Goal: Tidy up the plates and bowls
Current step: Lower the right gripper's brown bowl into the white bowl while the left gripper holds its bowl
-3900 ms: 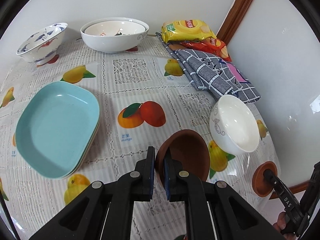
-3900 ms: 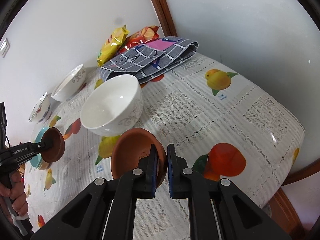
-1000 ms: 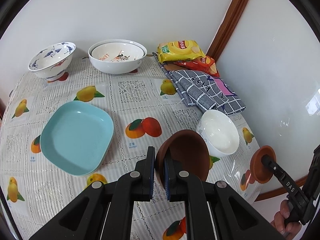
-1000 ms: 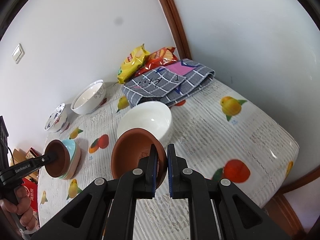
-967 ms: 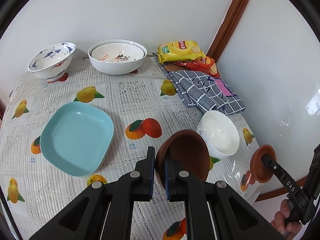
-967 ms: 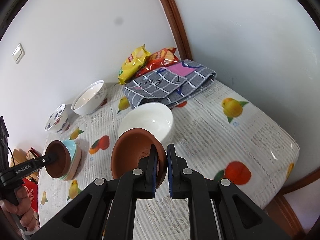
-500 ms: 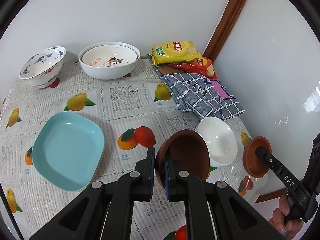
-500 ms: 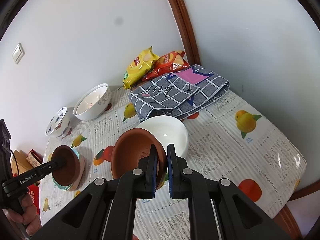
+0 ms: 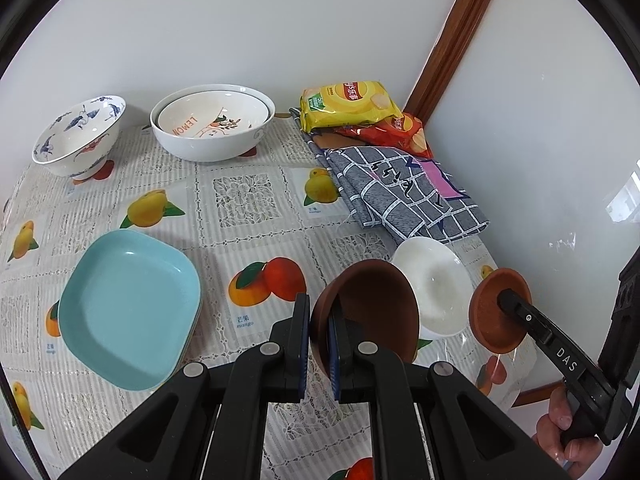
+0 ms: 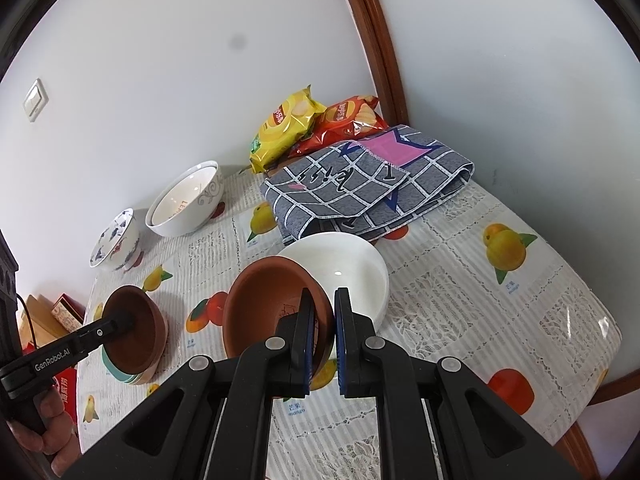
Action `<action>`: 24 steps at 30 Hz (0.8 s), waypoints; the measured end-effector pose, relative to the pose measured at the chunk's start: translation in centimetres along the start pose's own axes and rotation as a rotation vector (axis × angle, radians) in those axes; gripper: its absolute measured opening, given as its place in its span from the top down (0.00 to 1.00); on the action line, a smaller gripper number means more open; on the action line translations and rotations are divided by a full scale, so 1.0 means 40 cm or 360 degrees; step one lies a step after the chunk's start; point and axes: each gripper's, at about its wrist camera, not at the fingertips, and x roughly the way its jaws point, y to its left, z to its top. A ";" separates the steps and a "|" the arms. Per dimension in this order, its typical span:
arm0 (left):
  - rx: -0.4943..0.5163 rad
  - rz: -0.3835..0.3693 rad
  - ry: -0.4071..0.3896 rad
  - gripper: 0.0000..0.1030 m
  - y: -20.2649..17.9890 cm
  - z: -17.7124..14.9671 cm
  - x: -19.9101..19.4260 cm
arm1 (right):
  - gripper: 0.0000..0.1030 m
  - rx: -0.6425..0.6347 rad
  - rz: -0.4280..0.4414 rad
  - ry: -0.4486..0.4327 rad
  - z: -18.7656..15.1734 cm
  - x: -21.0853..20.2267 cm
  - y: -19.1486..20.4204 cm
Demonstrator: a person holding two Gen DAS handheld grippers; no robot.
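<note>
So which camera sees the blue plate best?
The left wrist view: the light blue plate shows whole, from above. In the right wrist view only its edge peeks out behind the brown bowl.

white bowl [image 9: 434,276] partly hidden, plate stack [image 10: 132,376] mostly hidden

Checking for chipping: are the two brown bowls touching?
Apart. Left wrist view shows the white bowl between left brown bowl and right brown bowl.

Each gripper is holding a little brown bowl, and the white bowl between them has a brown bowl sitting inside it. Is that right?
Not quite. The white bowl is empty, as the right wrist view shows. The rest holds: the left gripper and the right gripper are each shut on a brown bowl.
</note>
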 end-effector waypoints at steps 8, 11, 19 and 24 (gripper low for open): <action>0.0002 0.0001 0.0003 0.92 -0.001 0.019 0.018 | 0.91 -0.0035 -0.0038 0.0044 0.019 0.054 0.000; 0.0002 0.0020 0.0015 0.92 0.003 0.028 0.038 | 0.91 -0.0062 -0.0076 0.0084 0.026 0.092 -0.003; -0.0008 0.0031 0.0063 0.92 0.014 0.040 0.097 | 0.91 -0.0125 -0.0160 0.0170 0.033 0.185 -0.007; -0.0012 0.0027 0.0087 0.92 0.017 0.044 0.128 | 0.91 -0.0142 -0.0179 0.0225 0.031 0.227 -0.010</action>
